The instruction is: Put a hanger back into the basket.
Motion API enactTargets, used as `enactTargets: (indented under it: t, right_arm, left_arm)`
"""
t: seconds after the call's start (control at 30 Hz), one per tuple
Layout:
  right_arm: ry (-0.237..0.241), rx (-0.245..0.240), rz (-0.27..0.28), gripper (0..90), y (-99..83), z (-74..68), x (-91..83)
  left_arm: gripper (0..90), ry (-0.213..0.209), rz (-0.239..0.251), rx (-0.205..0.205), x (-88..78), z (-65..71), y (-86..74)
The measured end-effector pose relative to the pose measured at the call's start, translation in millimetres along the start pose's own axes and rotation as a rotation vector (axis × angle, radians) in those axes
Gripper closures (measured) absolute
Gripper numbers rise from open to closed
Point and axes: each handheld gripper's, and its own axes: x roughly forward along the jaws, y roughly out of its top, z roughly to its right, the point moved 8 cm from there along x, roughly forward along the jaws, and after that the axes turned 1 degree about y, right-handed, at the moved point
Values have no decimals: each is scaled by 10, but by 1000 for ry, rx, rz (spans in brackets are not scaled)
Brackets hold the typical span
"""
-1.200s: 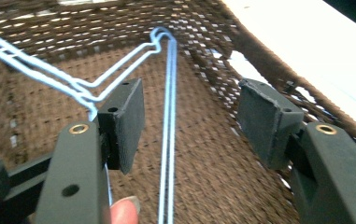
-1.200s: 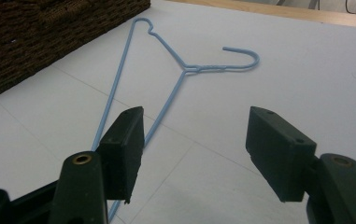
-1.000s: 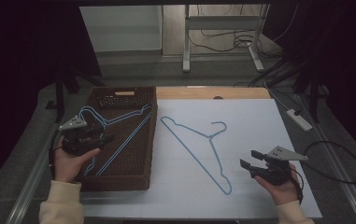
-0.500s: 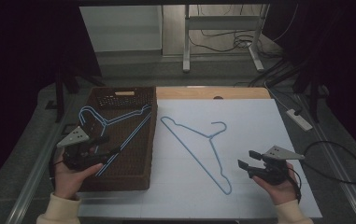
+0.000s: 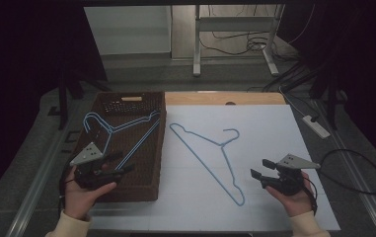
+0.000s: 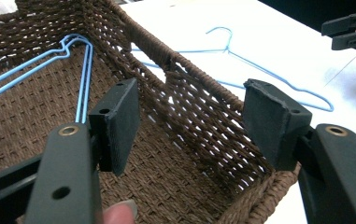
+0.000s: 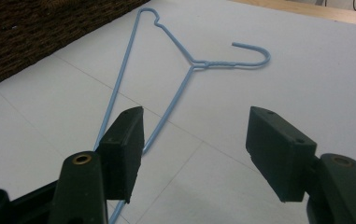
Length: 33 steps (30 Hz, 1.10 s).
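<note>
i am holding my left claw (image 5: 119, 165) released over the near end of the wicker basket (image 5: 141, 185), where blue hangers (image 5: 121, 128) are lying. my right claw (image 5: 259, 177), likewise released, is hovering beside a blue hanger (image 5: 210, 153) lying flat on the white counter (image 5: 274, 128).

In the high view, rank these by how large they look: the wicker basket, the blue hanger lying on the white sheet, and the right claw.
1. Wicker basket, largest by far.
2. Blue hanger on the white sheet, long but thin.
3. Right claw, smallest, though it sits nearer the camera, which enlarges it slightly.
</note>
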Motion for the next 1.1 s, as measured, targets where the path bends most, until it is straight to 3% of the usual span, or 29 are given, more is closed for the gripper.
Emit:
enactTargets:
  t: [0.3,0.5,0.57,0.67,0.77,0.8,0.83,0.87,0.9,0.93,1.1]
  right_arm:
    - [25,-30,-34,370,24,-142,62]
    - [49,-31,-132,371,-27,-304,199]
    - [83,-40,-201,414,-86,-381,258]
    - [89,-62,-269,462,-157,-456,339]
    - [118,-28,-325,605,-188,-533,404]
    - [115,-18,-343,668,-194,-550,437]
    - [115,-18,-343,668,-194,-550,437]
    - [83,-13,-373,791,-187,-564,521]
    - [83,-13,-373,791,-187,-564,521]
    - [75,-6,-399,865,-177,-582,589]
    - [73,-19,-468,897,-260,-642,635]
  left_arm:
    - [356,-5,-1,7,6,33,-7]
    - [354,-13,-9,14,29,66,-8]
    - [354,-10,-7,16,37,69,-8]
    - [356,-9,-6,17,53,77,-10]
    - [355,-14,-11,23,69,91,-17]
    - [355,-15,-13,24,73,94,-18]
    - [355,-15,-13,24,73,94,-18]
    - [355,-14,-12,25,75,99,-16]
    - [355,-15,-12,25,75,103,-16]
    - [355,-16,-13,26,76,106,-16]
    - [355,-22,-17,25,80,109,-22]
